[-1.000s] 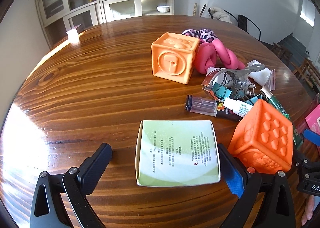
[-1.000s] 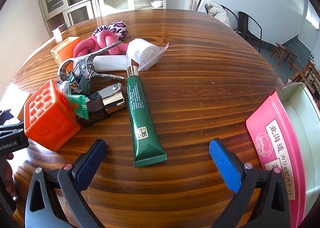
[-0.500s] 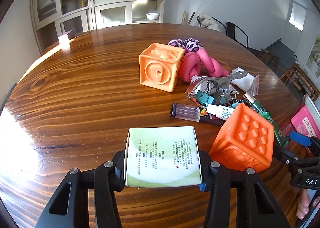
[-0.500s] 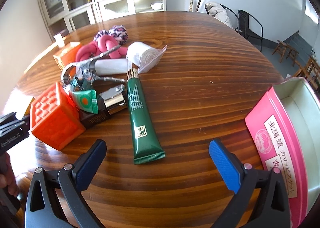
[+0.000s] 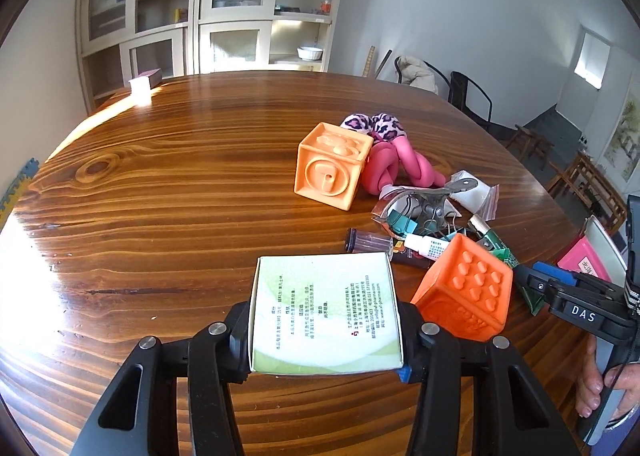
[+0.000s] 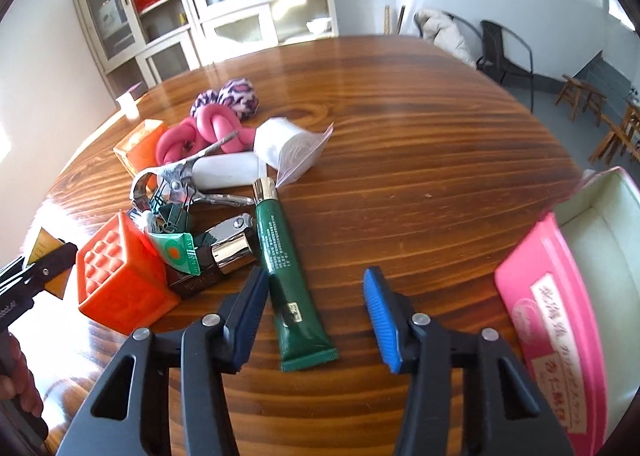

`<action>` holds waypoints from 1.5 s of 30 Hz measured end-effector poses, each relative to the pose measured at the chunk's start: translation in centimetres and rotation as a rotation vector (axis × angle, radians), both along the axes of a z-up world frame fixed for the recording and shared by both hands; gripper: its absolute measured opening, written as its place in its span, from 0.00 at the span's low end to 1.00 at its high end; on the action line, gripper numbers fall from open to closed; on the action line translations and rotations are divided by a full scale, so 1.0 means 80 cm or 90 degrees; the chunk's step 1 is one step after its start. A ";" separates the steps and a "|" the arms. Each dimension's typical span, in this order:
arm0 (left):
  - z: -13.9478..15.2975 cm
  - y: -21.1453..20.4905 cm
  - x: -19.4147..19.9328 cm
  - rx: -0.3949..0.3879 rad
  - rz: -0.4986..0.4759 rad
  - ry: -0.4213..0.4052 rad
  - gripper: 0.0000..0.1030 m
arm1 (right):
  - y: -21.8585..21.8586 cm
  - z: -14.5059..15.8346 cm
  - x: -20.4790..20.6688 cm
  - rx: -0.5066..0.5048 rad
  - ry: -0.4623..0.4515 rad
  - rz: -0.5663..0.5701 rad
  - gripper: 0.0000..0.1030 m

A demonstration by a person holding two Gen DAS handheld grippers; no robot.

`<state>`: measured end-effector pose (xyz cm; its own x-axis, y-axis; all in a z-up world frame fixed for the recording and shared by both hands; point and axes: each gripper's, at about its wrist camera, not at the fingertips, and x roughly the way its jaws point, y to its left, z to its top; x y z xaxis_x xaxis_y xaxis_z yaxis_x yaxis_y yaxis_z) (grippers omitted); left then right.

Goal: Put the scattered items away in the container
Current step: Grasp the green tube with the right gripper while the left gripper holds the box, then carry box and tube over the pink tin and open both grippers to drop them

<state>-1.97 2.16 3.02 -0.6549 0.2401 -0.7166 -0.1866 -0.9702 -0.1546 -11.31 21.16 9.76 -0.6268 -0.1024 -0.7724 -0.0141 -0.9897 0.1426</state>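
My left gripper (image 5: 326,336) is shut on a green and white printed box (image 5: 326,308), held a little above the table, with a pad pressing on each side. My right gripper (image 6: 316,284) hovers over a dark green tube (image 6: 288,268) that lies lengthwise between its fingers. Its jaws are closing. The black left pad is nearly at the tube and the blue right pad (image 6: 380,312) still stands apart from it. The pink container (image 6: 560,296) lies open at the right, its pale inside showing.
An orange studded cube (image 5: 468,288) sits just right of the held box. Behind it are a metal clip (image 5: 424,200), small bottles, a pale orange cube (image 5: 332,168), a pink knotted toy (image 5: 392,164) and a white roll (image 6: 280,140). Chairs stand beyond the table's far edge.
The left jaws closed on the box and raised it slightly. The right jaws went from wide open to half as wide around the green tube.
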 end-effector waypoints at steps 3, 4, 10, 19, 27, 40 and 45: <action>0.001 0.002 0.001 0.003 -0.001 -0.001 0.51 | -0.014 0.002 -0.008 0.023 0.003 0.021 0.52; 0.001 0.002 0.001 0.004 -0.002 -0.002 0.51 | -0.019 0.002 -0.011 0.036 0.004 0.028 0.52; -0.001 0.006 0.003 0.004 -0.008 -0.010 0.51 | -0.033 -0.004 -0.037 0.071 -0.009 0.034 0.47; -0.003 0.009 0.005 -0.002 -0.013 -0.013 0.51 | -0.040 -0.003 -0.026 0.085 0.012 0.050 0.21; 0.014 0.010 0.017 0.009 -0.017 0.015 0.51 | -0.019 0.038 0.021 0.009 0.101 0.022 0.21; 0.031 0.035 0.043 -0.013 -0.034 0.064 0.51 | 0.025 0.057 0.088 -0.085 0.169 -0.067 0.21; 0.033 0.045 0.051 -0.015 -0.046 0.072 0.51 | 0.044 0.076 0.127 -0.071 0.203 -0.108 0.21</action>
